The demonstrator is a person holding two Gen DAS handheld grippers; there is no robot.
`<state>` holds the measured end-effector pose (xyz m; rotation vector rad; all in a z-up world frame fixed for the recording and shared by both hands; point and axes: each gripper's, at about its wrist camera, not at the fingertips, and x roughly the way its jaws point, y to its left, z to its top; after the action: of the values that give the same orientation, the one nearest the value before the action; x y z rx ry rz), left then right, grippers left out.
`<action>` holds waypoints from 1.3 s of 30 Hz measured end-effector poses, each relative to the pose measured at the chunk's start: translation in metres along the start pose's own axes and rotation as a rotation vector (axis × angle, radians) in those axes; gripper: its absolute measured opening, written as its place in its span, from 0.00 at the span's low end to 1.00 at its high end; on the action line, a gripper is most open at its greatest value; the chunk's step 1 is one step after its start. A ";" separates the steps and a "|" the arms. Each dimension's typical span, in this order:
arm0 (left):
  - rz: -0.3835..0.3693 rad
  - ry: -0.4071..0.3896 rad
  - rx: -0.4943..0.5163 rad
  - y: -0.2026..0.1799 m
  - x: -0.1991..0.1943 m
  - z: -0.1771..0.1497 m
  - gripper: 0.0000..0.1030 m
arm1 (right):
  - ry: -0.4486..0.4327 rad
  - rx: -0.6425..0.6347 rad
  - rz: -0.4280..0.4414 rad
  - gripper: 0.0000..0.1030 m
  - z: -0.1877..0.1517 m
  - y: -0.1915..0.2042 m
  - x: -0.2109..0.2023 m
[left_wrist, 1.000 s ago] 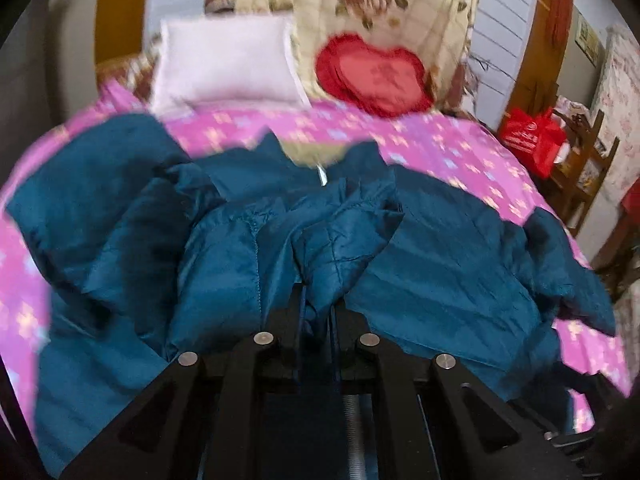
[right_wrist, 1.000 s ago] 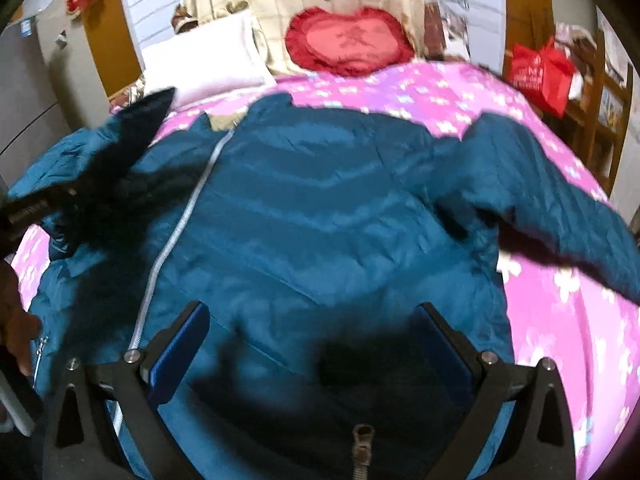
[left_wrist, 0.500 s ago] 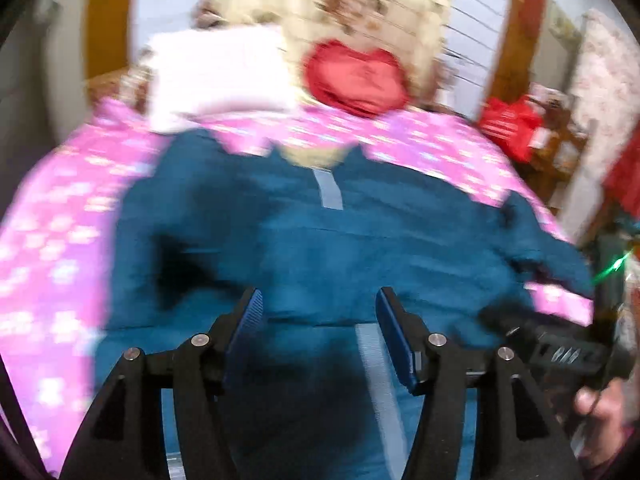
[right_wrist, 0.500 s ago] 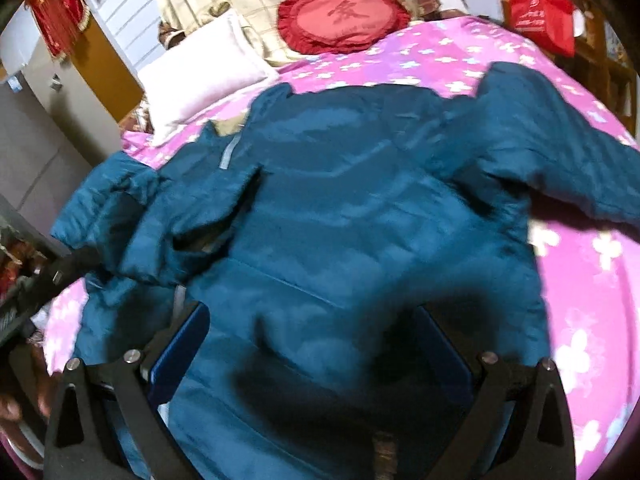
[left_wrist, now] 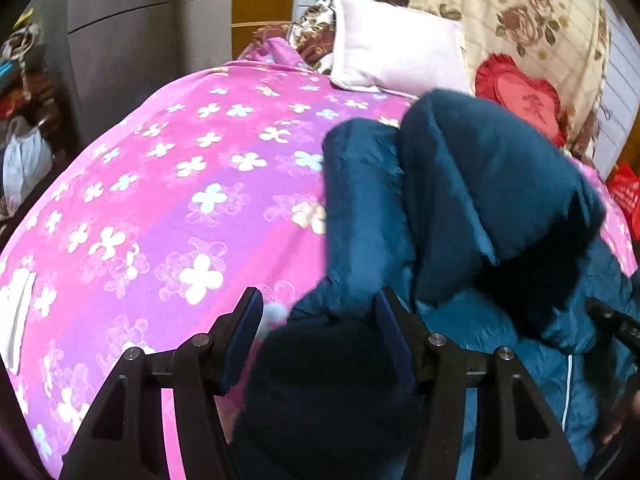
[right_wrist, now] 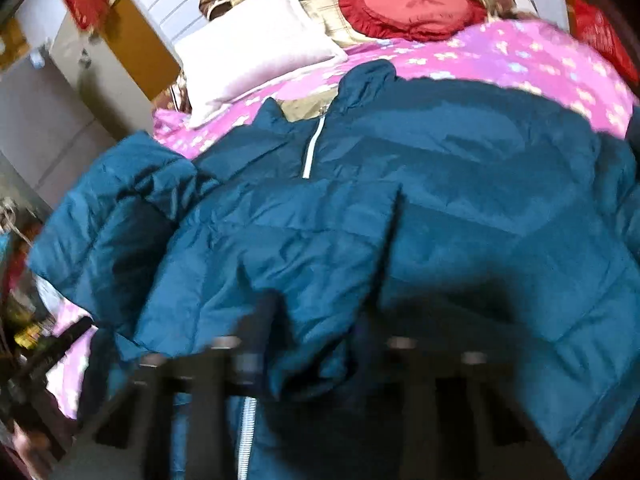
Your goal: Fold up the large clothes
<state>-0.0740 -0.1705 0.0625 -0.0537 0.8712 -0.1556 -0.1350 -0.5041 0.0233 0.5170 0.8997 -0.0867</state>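
A large teal puffer jacket (right_wrist: 460, 200) lies on a pink flowered bed, front up, its white zipper (right_wrist: 311, 148) running down the middle. Its left sleeve is folded across the chest. In the left wrist view the jacket (left_wrist: 460, 208) bulges at the right. My left gripper (left_wrist: 320, 312) is open at the jacket's left edge, with dark jacket fabric between its fingers. My right gripper (right_wrist: 320, 344) is blurred by motion at the jacket's lower front; its fingers stand apart with a fold of jacket between them.
The pink bedspread (left_wrist: 180, 200) spreads to the left of the jacket. A white pillow (left_wrist: 396, 56) and a red heart cushion (right_wrist: 408, 0) lie at the headboard. A grey wardrobe (left_wrist: 132, 40) stands at the left. A red bag (left_wrist: 626, 196) hangs at the right.
My left gripper let go of the jacket, opened and swung left to the jacket's edge. The sleeve now lies folded over the chest. My right gripper dropped lower onto the jacket.
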 end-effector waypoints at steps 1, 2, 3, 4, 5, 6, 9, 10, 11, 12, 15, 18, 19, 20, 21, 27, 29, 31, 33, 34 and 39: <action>-0.013 -0.013 -0.004 0.002 -0.004 0.002 0.39 | -0.015 -0.012 -0.004 0.14 0.002 -0.001 -0.007; -0.019 -0.024 -0.006 0.002 -0.006 0.002 0.39 | -0.058 -0.034 -0.026 0.13 0.006 -0.005 -0.021; -0.022 -0.039 -0.009 0.004 -0.007 0.002 0.39 | -0.090 -0.049 -0.061 0.12 0.008 -0.009 -0.032; -0.023 -0.055 -0.012 0.005 -0.010 0.002 0.39 | -0.130 -0.063 -0.110 0.11 0.012 -0.016 -0.046; -0.024 -0.062 -0.012 0.006 -0.011 0.004 0.39 | -0.158 -0.065 -0.154 0.11 0.015 -0.025 -0.058; -0.027 -0.070 -0.009 0.003 -0.010 0.004 0.39 | -0.172 -0.060 -0.184 0.11 0.018 -0.033 -0.066; -0.036 -0.065 -0.009 -0.002 -0.006 0.004 0.39 | -0.187 -0.038 -0.282 0.11 0.025 -0.060 -0.079; -0.040 -0.058 -0.005 -0.005 -0.004 0.005 0.39 | -0.179 -0.025 -0.315 0.11 0.026 -0.070 -0.077; -0.040 -0.053 0.003 -0.009 -0.004 0.005 0.39 | -0.159 -0.017 -0.341 0.11 0.027 -0.079 -0.069; -0.037 -0.050 0.016 -0.012 -0.005 0.004 0.39 | -0.136 -0.010 -0.357 0.11 0.026 -0.086 -0.063; -0.032 -0.055 0.049 -0.022 -0.011 0.006 0.39 | -0.050 0.037 -0.380 0.29 0.029 -0.103 -0.049; -0.030 -0.054 0.066 -0.033 -0.014 0.014 0.39 | -0.145 0.068 -0.366 0.62 0.028 -0.107 -0.081; -0.032 -0.055 0.076 -0.038 -0.014 0.017 0.39 | -0.184 0.054 -0.366 0.67 0.028 -0.104 -0.095; -0.029 -0.055 0.094 -0.045 -0.012 0.021 0.39 | -0.210 0.032 -0.347 0.67 0.027 -0.099 -0.105; -0.023 -0.055 0.112 -0.050 -0.010 0.022 0.39 | -0.216 0.009 -0.327 0.67 0.028 -0.094 -0.108; 0.001 -0.046 0.133 -0.062 0.020 0.015 0.39 | -0.127 -0.093 -0.191 0.67 0.034 -0.059 -0.073; 0.011 -0.022 0.138 -0.060 0.033 0.014 0.39 | -0.115 -0.111 -0.213 0.67 0.034 -0.056 -0.054; 0.029 -0.028 0.139 -0.058 0.038 0.013 0.39 | -0.089 -0.107 -0.260 0.67 0.037 -0.064 -0.031; 0.013 -0.014 0.130 -0.057 0.042 0.013 0.39 | -0.069 -0.083 -0.286 0.67 0.034 -0.075 -0.015; 0.010 -0.009 0.126 -0.056 0.043 0.014 0.39 | -0.071 -0.071 -0.279 0.67 0.034 -0.080 -0.011; 0.006 -0.009 0.119 -0.055 0.045 0.011 0.40 | -0.067 -0.090 -0.306 0.67 0.032 -0.074 -0.011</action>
<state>-0.0433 -0.2316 0.0419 0.0594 0.8513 -0.2013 -0.1399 -0.5851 0.0187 0.2877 0.9074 -0.3383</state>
